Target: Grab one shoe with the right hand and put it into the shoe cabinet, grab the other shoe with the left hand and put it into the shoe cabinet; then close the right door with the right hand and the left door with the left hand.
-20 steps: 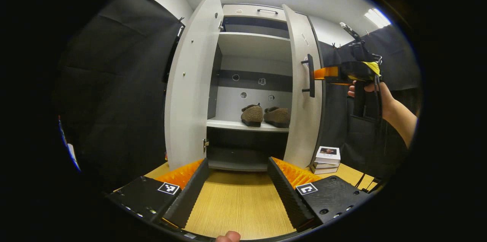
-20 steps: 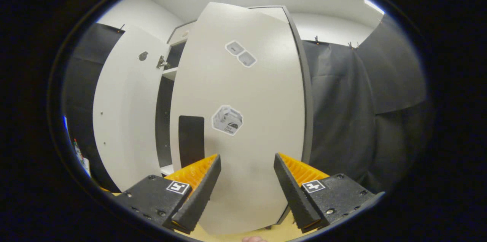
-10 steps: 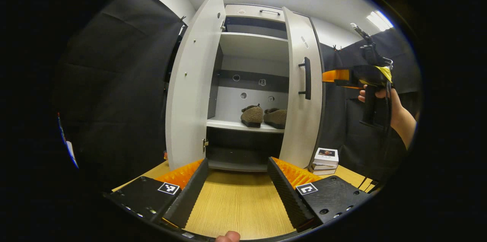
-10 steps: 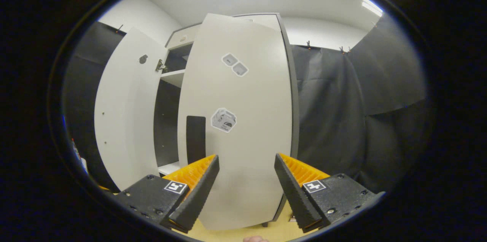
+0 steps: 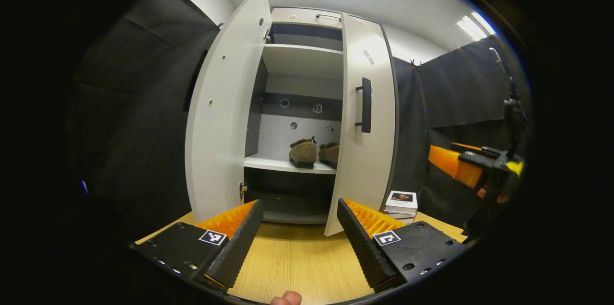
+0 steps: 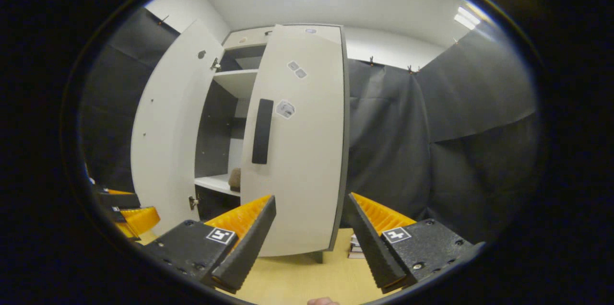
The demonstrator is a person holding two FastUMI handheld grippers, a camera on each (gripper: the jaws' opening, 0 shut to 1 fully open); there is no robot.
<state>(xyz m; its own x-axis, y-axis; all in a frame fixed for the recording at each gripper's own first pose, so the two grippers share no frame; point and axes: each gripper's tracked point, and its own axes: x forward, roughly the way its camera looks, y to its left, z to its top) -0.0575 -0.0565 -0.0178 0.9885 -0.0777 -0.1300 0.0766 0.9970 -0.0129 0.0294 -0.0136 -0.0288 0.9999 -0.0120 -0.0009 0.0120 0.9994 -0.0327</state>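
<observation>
Both shoes [image 5: 314, 152] shelved and right door [image 5: 367, 118] nearly shut, both claws gape empty; left door [image 5: 220, 108], at ten o'clock, needs pushing.

From where I stand, no word, brand or number is legible anywhere. The stickers on the right door [image 6: 295, 151] are too small and blurred to make out, and the cover of the top book in the stack [image 5: 401, 202] on the table [image 5: 297, 262] shows print I cannot read. Each tool carries small square black-and-white coded markers, the left tool [image 5: 300, 240] and the right tool [image 6: 309, 247] alike, but these are patterns, not text.
</observation>
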